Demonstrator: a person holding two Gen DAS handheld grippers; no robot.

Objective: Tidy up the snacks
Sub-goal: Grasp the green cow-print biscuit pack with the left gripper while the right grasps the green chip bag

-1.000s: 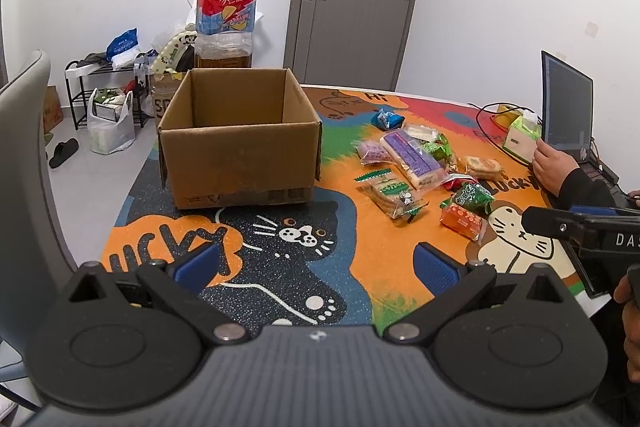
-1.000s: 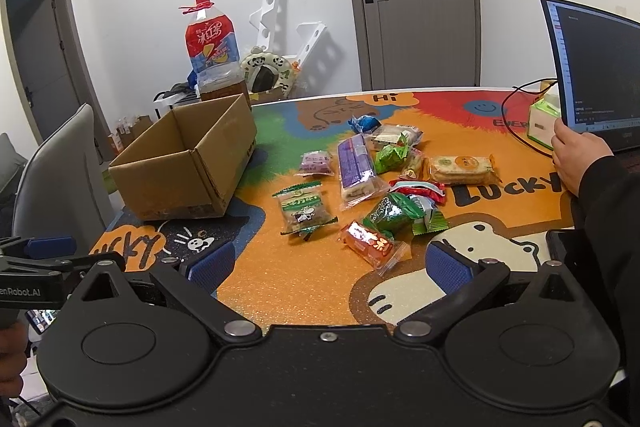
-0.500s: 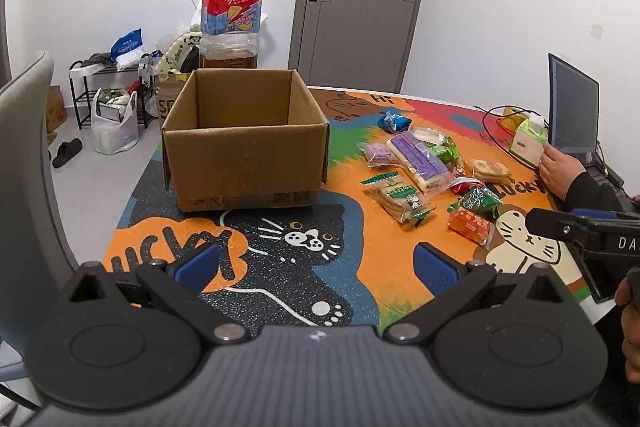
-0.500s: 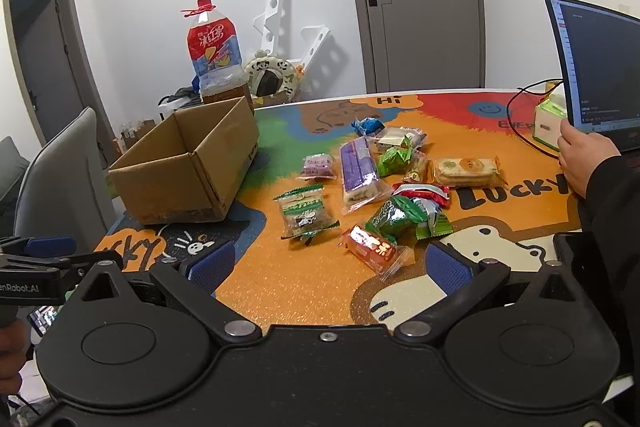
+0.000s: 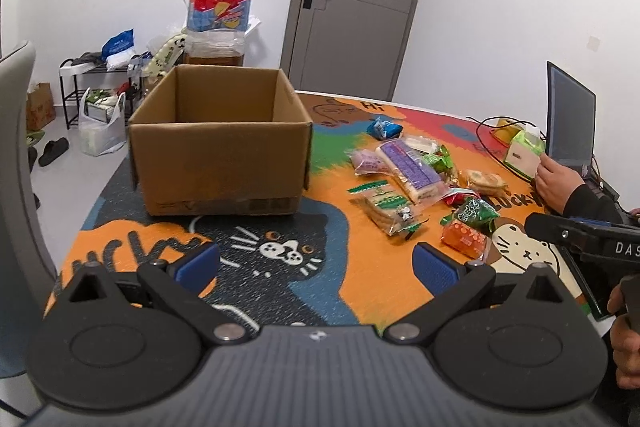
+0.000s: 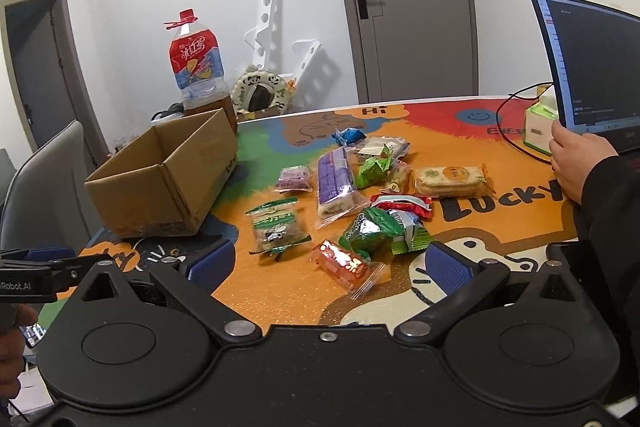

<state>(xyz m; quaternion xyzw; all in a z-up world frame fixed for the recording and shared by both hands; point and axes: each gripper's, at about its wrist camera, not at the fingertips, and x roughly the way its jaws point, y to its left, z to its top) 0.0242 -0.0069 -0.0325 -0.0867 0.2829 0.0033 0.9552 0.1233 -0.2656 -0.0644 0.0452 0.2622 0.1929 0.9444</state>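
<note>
An open, empty-looking cardboard box (image 5: 218, 143) stands on the left of the colourful table mat; it also shows in the right wrist view (image 6: 168, 179). Several snack packets lie to its right: a long purple packet (image 6: 334, 183), a green-labelled biscuit packet (image 6: 276, 225), an orange packet (image 6: 344, 263), a green packet (image 6: 370, 229) and a cracker packet (image 6: 450, 181). My left gripper (image 5: 316, 263) is open and empty above the mat, before the box. My right gripper (image 6: 330, 263) is open and empty, just before the orange packet.
A large drink bottle (image 5: 218, 11) stands behind the box. A laptop (image 6: 588, 67), a tissue box (image 6: 540, 127) with a cable, and another person's hand (image 6: 576, 163) are at the right. A grey chair (image 5: 20, 187) is at the left.
Both grippers have moved a little forward toward the table; the box and the snacks look slightly nearer. Nothing on the table has moved.
</note>
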